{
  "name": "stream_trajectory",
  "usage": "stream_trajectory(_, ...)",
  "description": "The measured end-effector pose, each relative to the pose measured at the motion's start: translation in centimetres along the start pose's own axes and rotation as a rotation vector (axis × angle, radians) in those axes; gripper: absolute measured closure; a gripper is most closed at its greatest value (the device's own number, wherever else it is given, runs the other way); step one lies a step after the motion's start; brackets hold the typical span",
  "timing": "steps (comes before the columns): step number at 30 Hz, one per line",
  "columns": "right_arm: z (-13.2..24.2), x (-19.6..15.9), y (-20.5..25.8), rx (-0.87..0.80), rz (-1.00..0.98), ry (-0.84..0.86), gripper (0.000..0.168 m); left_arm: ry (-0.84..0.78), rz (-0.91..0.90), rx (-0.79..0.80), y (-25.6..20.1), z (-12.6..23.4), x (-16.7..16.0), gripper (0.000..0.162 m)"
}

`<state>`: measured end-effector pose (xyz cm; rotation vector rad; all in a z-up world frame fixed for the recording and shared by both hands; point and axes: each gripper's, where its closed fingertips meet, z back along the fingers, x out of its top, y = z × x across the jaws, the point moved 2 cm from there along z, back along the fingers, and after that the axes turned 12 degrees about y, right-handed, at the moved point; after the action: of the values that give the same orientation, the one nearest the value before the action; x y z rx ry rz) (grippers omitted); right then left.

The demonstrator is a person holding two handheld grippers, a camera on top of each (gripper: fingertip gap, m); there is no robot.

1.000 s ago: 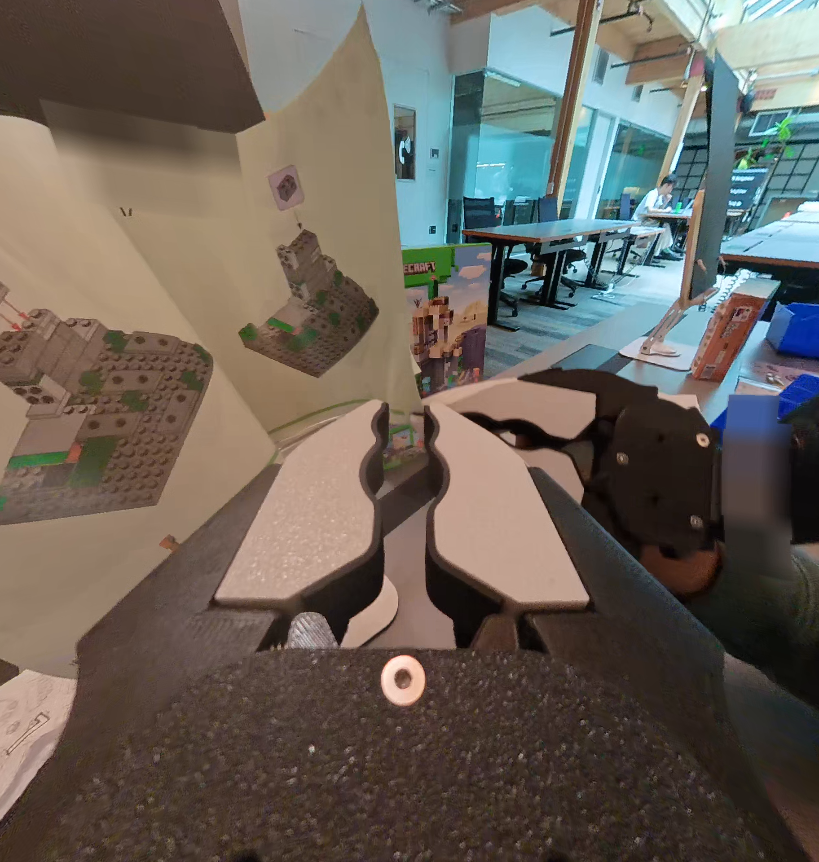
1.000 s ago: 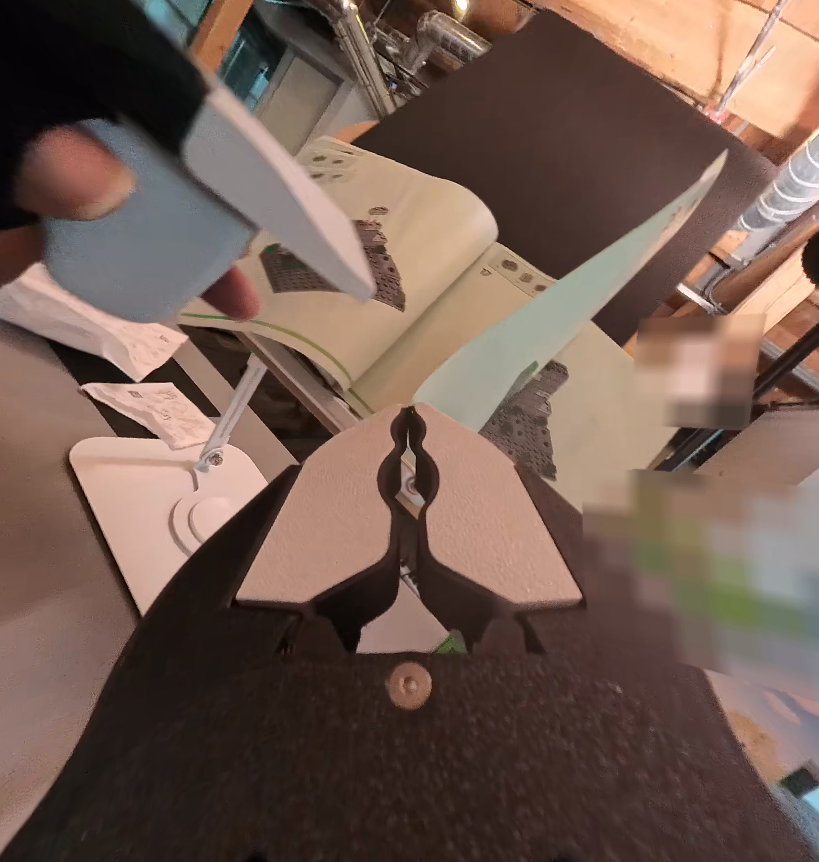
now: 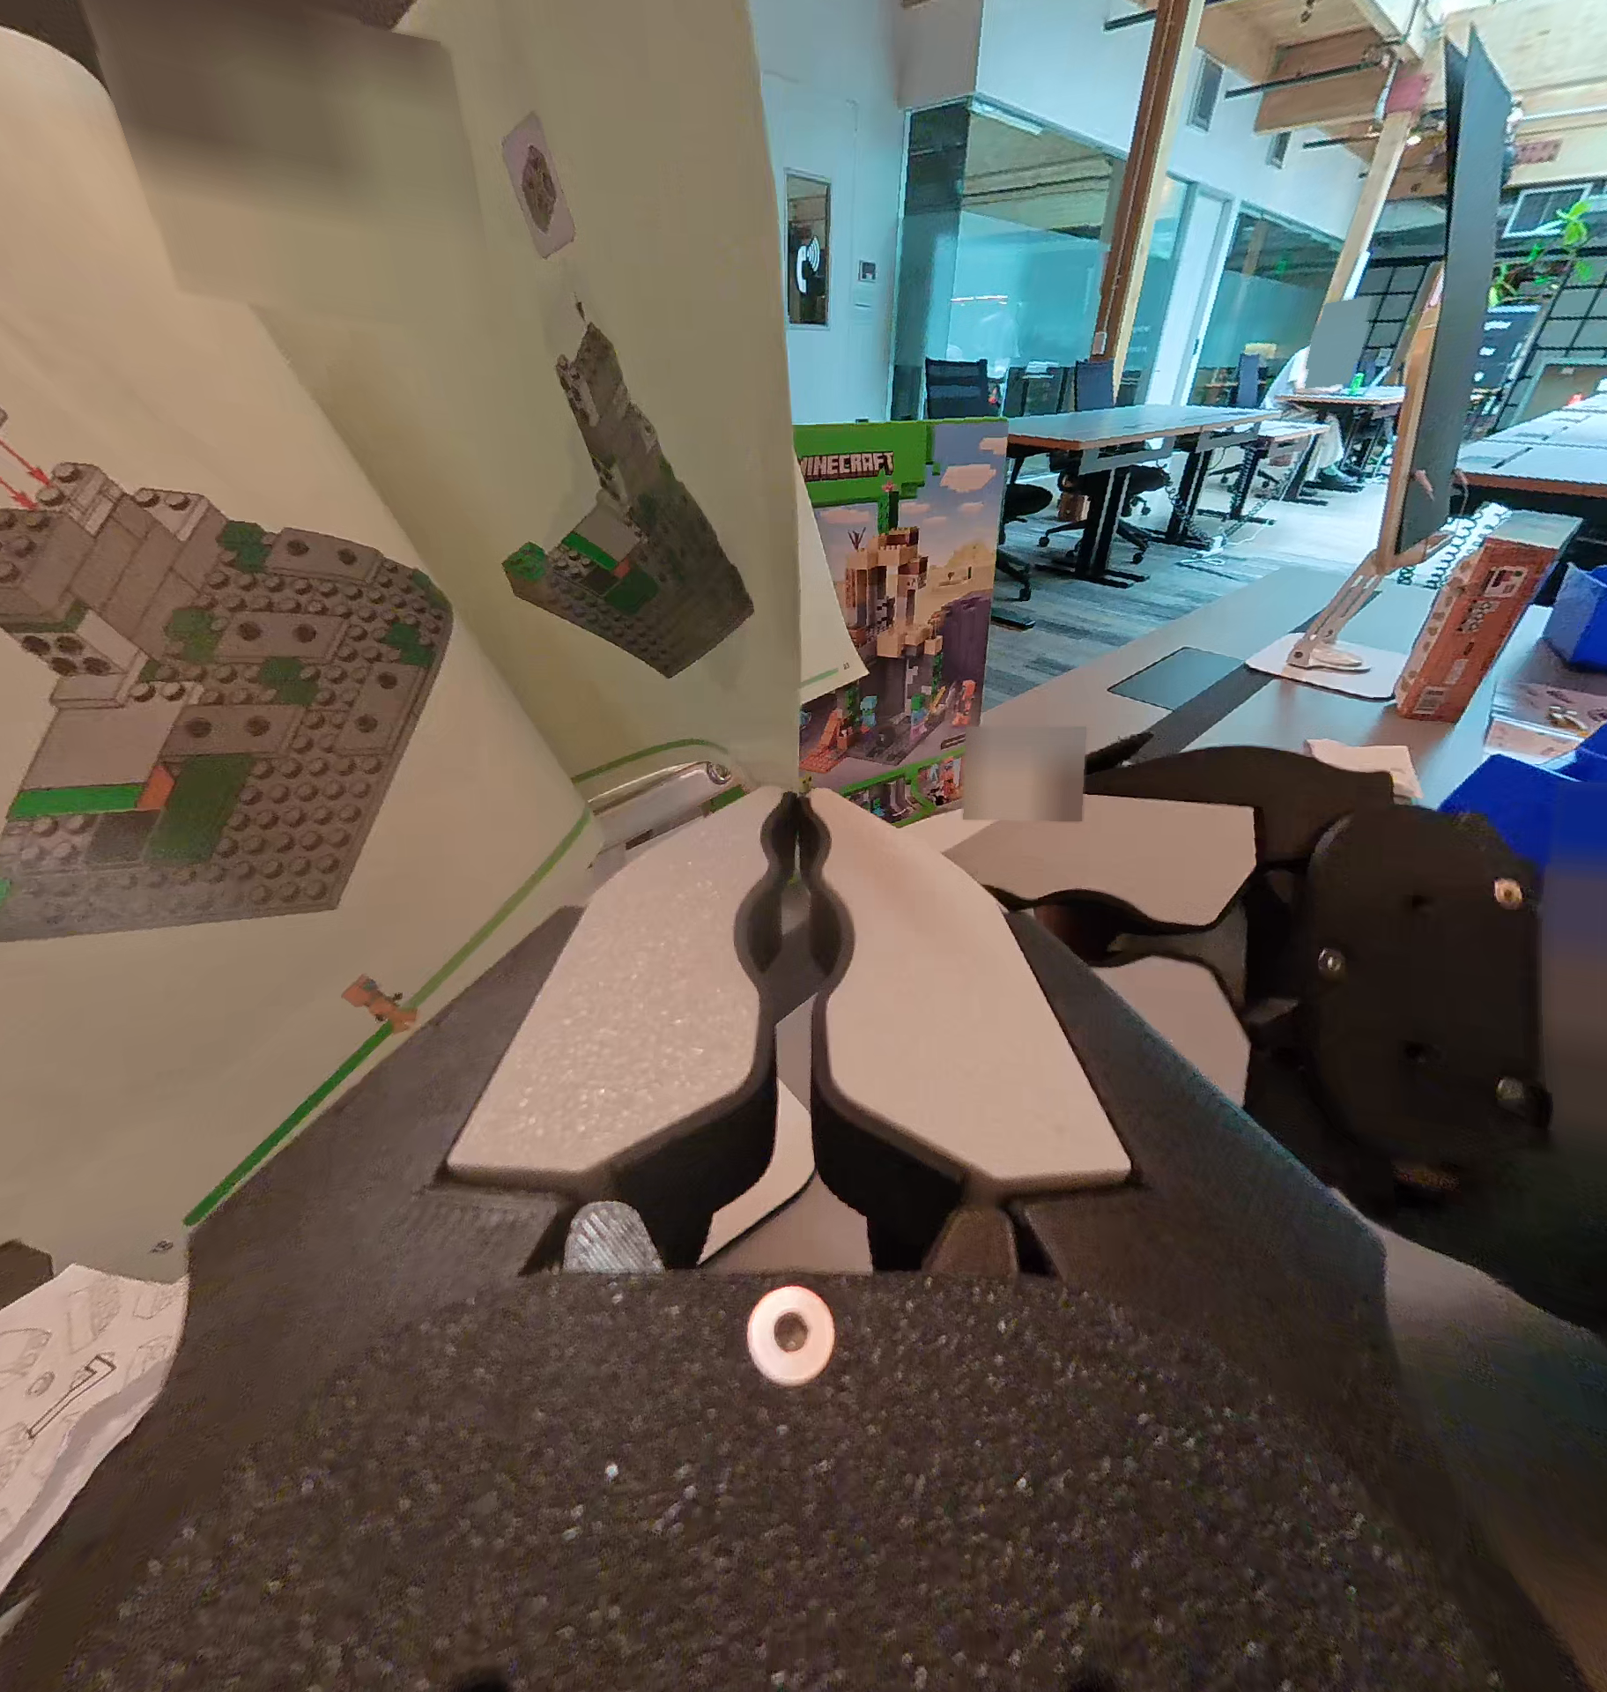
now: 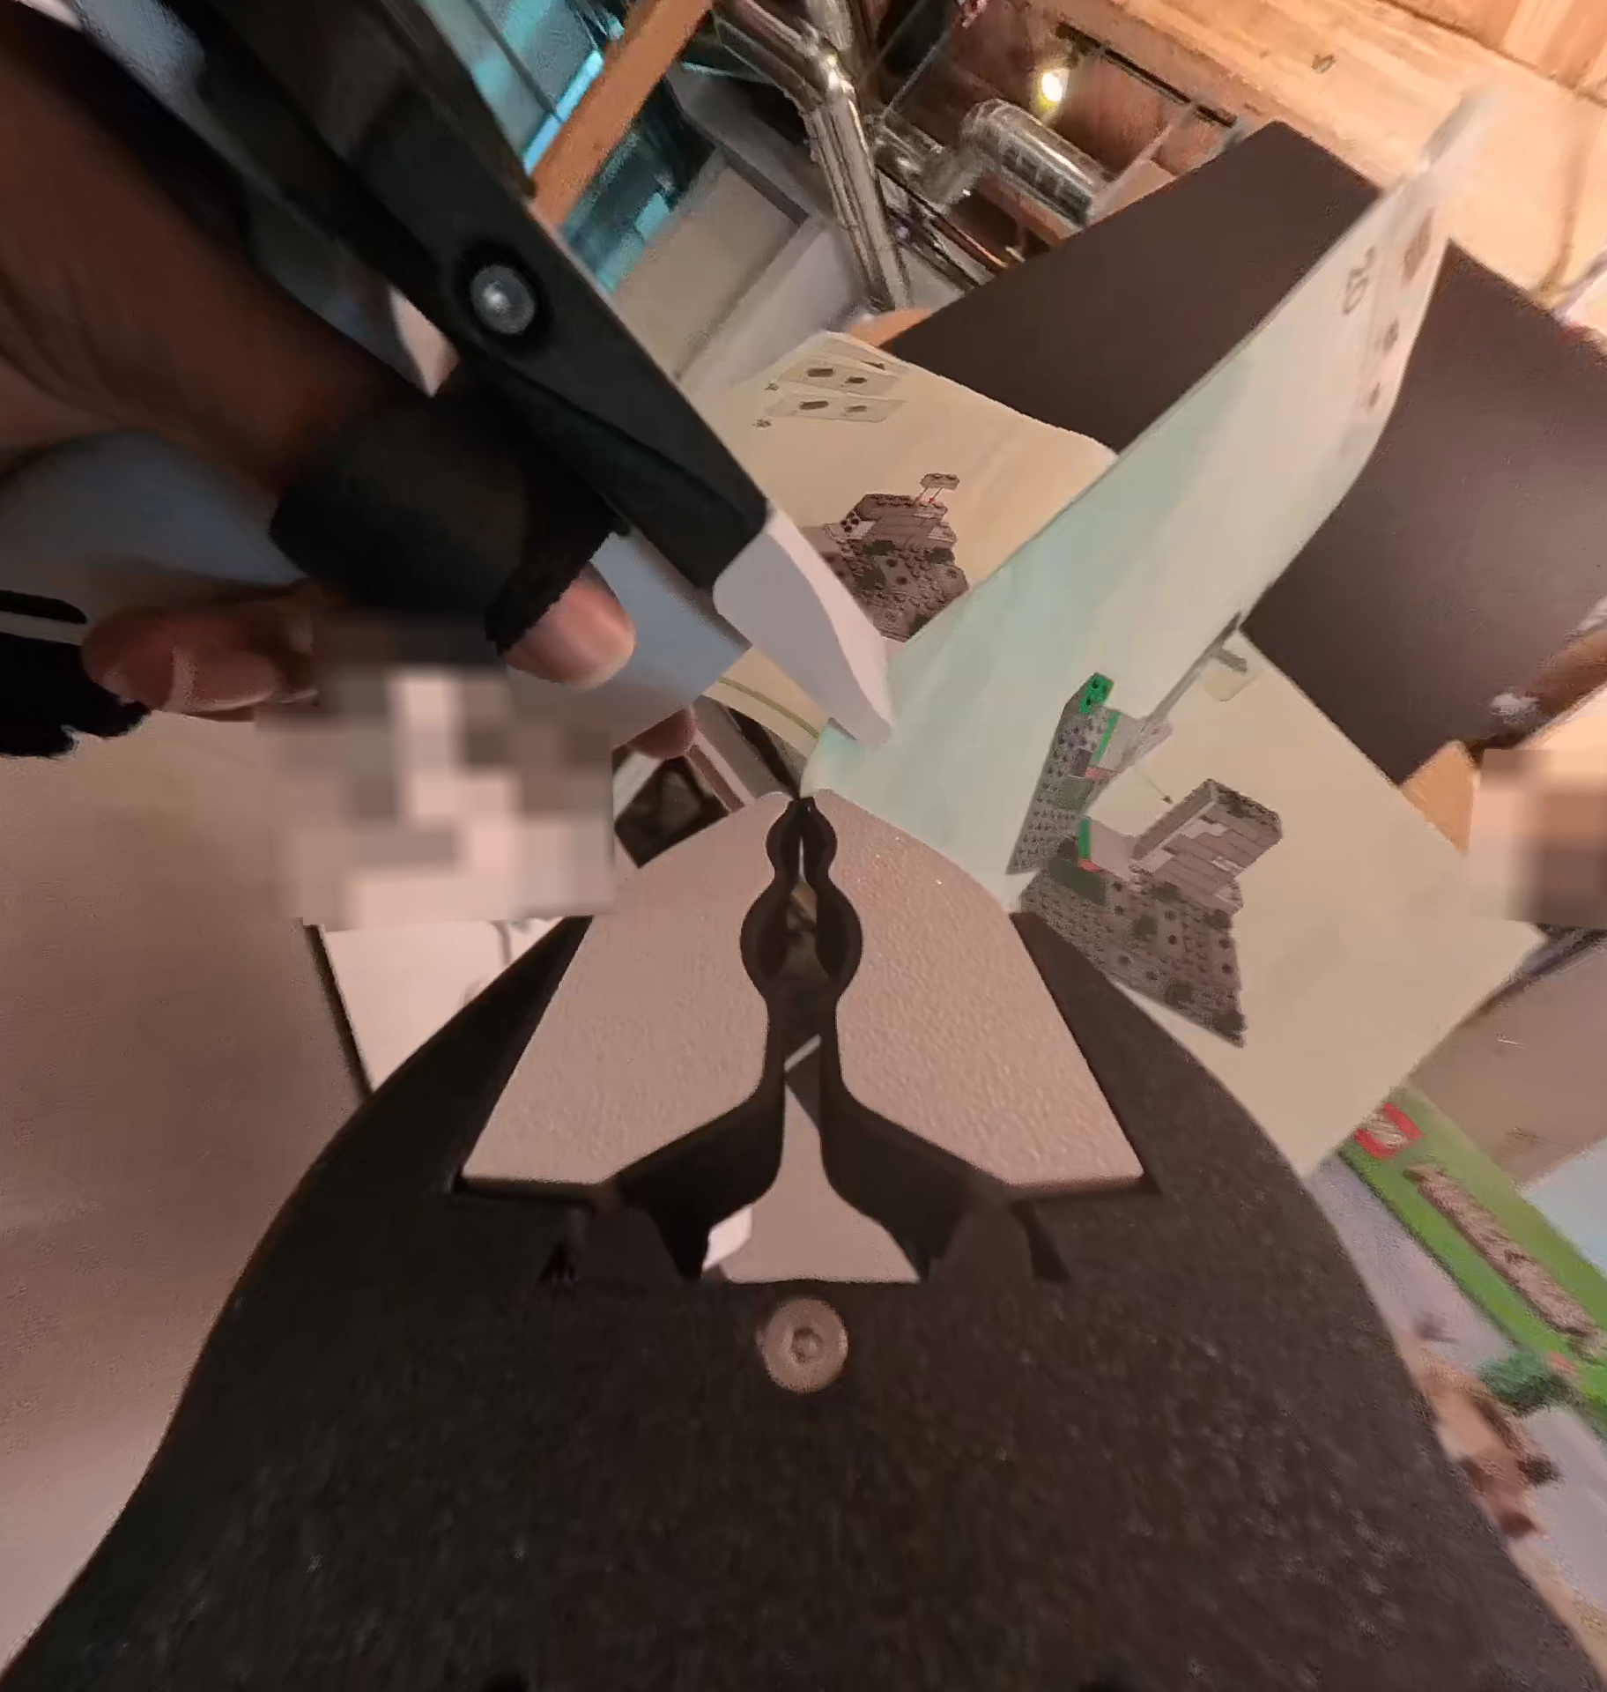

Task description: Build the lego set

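Observation:
An open instruction booklet (image 3: 187,641) stands on a holder at my left and shows pictures of a grey and green brick build. One of its pages (image 3: 672,366) is lifted and stands nearly upright. My left gripper (image 3: 795,806) is shut on the lower corner of that page. My right gripper (image 4: 804,810) is shut, with its tips at the same corner of the page (image 4: 1148,549). Its black body (image 3: 1386,961) lies close to the right of my left gripper. The left gripper's fingers (image 4: 800,623) touch the page edge from the upper left in the right wrist view. No loose bricks are in view.
The lego set box (image 3: 910,623) stands behind the booklet and shows in the right wrist view (image 4: 1514,1282) too. A folded paper leaflet (image 3: 40,1392) lies at lower left. An orange box (image 3: 1468,632), blue bins (image 3: 1605,623) and a white stand base (image 3: 1322,659) sit at the right. Desks stand beyond.
My left gripper has closed from slightly open onto the page's lower corner. The page has swung more upright and towards the middle. The two grippers have come closer together.

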<state>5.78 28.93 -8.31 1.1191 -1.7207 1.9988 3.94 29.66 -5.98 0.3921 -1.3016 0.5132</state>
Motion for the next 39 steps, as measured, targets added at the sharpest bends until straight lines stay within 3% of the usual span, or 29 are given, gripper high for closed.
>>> stream_trajectory(1,0.1,0.0,0.0,0.038,-0.031,-0.013,0.168,-0.001,0.000,0.003,0.1,0.0,0.0,0.162)
stream_trajectory(7,1.6,0.7,-2.3,0.267,-0.342,-0.116,0.157,0.001,-0.002,-0.004,0.5,0.3,-0.3,0.162)
stream_trajectory(12,1.4,1.6,-4.5,0.271,-0.553,-0.093,0.130,0.007,-0.042,-0.021,-0.2,-0.1,-0.5,0.162)
stream_trajectory(16,0.1,2.5,-4.9,0.246,-0.580,-0.066,0.122,0.008,-0.054,-0.024,-0.3,-0.3,-0.7,0.162)
stream_trajectory(19,-0.9,2.7,-4.9,0.244,-0.575,-0.054,0.124,0.003,-0.054,-0.021,-0.2,-0.3,-0.8,0.162)
stream_trajectory(27,-1.8,2.3,-4.4,0.246,-0.574,-0.053,0.151,-0.004,-0.020,-0.042,0.0,-0.5,-0.9,0.162)
stream_trajectory(32,-1.7,2.2,-4.5,0.249,-0.588,-0.069,0.157,-0.013,-0.017,-0.037,0.1,-0.3,-0.7,0.162)
stream_trajectory(39,-1.2,2.1,-5.3,0.343,-0.732,-0.136,0.166,-0.100,0.043,-0.100,0.2,1.2,0.9,0.155)
